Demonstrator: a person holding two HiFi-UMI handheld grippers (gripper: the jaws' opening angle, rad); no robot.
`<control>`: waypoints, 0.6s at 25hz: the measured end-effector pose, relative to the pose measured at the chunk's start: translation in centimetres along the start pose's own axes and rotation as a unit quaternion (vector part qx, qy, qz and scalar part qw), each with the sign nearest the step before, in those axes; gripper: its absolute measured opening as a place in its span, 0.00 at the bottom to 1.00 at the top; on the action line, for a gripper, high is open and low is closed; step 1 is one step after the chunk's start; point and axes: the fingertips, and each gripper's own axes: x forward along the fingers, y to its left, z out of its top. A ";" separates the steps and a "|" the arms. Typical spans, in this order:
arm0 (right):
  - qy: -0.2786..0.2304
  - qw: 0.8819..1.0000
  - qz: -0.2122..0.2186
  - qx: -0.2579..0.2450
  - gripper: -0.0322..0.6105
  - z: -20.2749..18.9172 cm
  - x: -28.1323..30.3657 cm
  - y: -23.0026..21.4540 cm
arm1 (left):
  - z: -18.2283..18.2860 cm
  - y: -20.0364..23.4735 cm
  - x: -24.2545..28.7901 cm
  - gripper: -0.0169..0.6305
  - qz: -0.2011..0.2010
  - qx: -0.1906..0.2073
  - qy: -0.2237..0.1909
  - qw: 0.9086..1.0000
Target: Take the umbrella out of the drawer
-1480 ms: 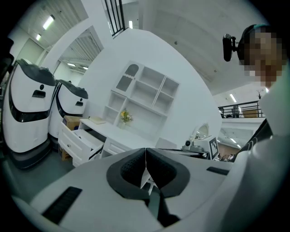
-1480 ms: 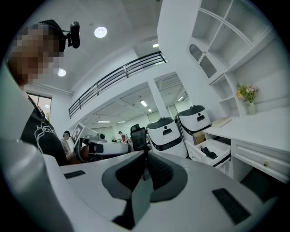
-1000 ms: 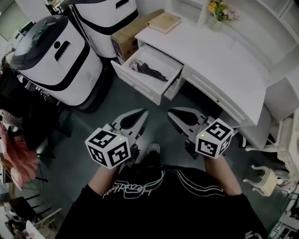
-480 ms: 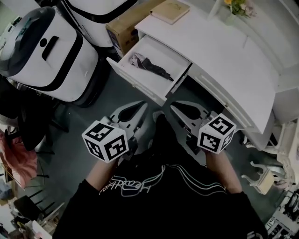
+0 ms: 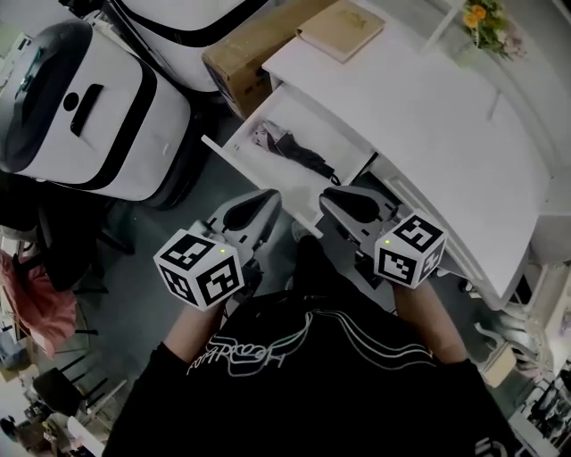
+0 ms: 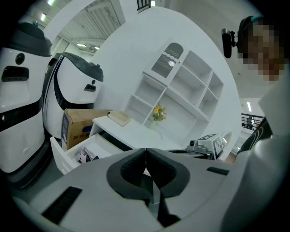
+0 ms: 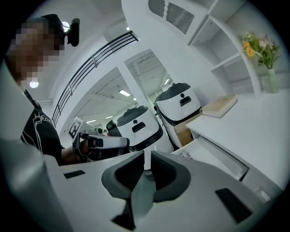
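Observation:
A dark folded umbrella lies in the open white drawer of the desk. Both grippers are held side by side just short of the drawer's front panel, below it in the head view. My left gripper points toward the drawer's near edge; its jaws meet with nothing between them. My right gripper is beside it, under the drawer's right corner, jaws together and empty. The left gripper view shows the drawer ahead at the left with one end of the umbrella inside.
Two big white machines stand left of the drawer. A cardboard box sits behind it. On the desk are a book and a vase of flowers. Clothes and chairs crowd the far left.
The person has stepped toward the desk: both grippers have come forward together and now sit right at the drawer's front, with the drawer larger and nearer in view. Both jaws stay shut.

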 end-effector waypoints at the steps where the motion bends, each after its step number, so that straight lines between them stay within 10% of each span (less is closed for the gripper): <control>1: 0.005 1.000 0.004 0.000 0.13 0.3 0.8 -0.8 | 0.4 1.0 0.6 0.06 0.003 -0.006 -0.001 1.000; 15: 0.142 0.988 -0.002 -0.063 0.32 -3.5 11.9 -11.5 | -0.8 11.0 5.3 0.06 0.052 -0.077 0.027 0.995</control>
